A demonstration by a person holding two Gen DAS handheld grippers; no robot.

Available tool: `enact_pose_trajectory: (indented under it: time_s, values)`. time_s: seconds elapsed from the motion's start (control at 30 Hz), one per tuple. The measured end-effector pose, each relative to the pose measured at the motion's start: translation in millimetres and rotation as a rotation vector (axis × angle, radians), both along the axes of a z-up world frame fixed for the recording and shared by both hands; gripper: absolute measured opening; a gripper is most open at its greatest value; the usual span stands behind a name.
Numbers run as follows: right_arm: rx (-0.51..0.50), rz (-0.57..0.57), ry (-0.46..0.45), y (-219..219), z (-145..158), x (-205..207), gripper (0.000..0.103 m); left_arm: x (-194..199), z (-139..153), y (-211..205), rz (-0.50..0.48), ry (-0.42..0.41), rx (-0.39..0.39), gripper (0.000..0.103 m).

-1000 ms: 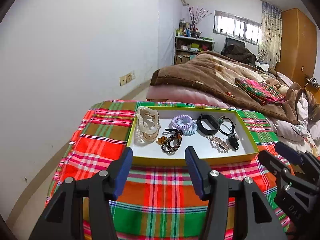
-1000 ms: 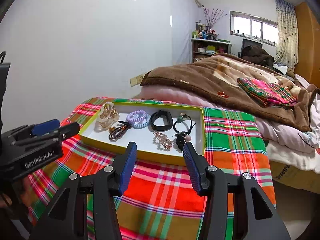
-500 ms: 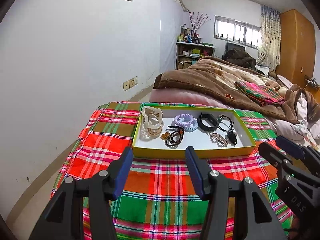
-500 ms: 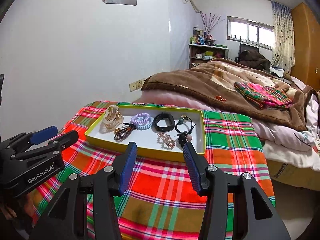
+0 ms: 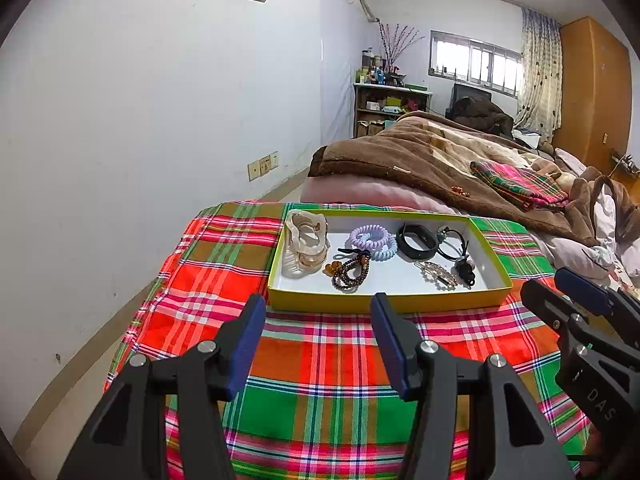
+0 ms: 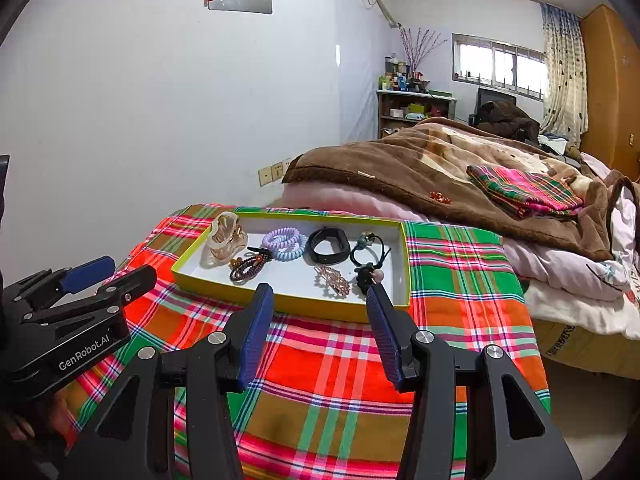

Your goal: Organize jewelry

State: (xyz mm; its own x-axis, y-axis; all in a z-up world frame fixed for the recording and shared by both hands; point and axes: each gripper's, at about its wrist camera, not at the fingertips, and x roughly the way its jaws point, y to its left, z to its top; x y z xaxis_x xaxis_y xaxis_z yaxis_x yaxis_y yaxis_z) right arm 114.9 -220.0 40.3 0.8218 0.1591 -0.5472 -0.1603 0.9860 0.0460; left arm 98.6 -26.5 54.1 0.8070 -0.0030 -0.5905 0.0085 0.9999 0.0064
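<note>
A yellow-rimmed white tray (image 5: 384,303) (image 6: 288,309) sits on the plaid cloth. In it lie a cream hair claw (image 5: 305,243) (image 6: 225,239), a brown bead bracelet (image 5: 351,273) (image 6: 249,267), purple and blue coil hair ties (image 5: 372,241) (image 6: 285,243), a black band (image 5: 416,240) (image 6: 329,245), black hair ties (image 5: 456,248) (image 6: 370,254) and a rhinestone clip (image 5: 437,275) (image 6: 333,280). My left gripper (image 5: 318,312) and my right gripper (image 6: 320,302) are both open and empty, held back from the tray's near rim.
The plaid-covered table (image 5: 340,364) stands by a white wall (image 5: 140,128). A bed with a brown blanket (image 5: 440,156) lies behind it. A folded plaid cloth (image 6: 524,190) rests on the bed. The right gripper shows at the right edge of the left wrist view (image 5: 572,300).
Both grippers have drawn back and up from the tray, which now looks smaller and farther. Both stay open. The tray's items have not moved.
</note>
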Motion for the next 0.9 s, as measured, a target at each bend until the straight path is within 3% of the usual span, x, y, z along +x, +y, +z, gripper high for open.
enact_pose_trajectory:
  time_s: [0.9]
  values:
    - [0.007,0.006,0.009,3.0,-1.8,0.2,0.049,-1.0,-2.7,2.8,0.0,0.017,-0.004,0.057]
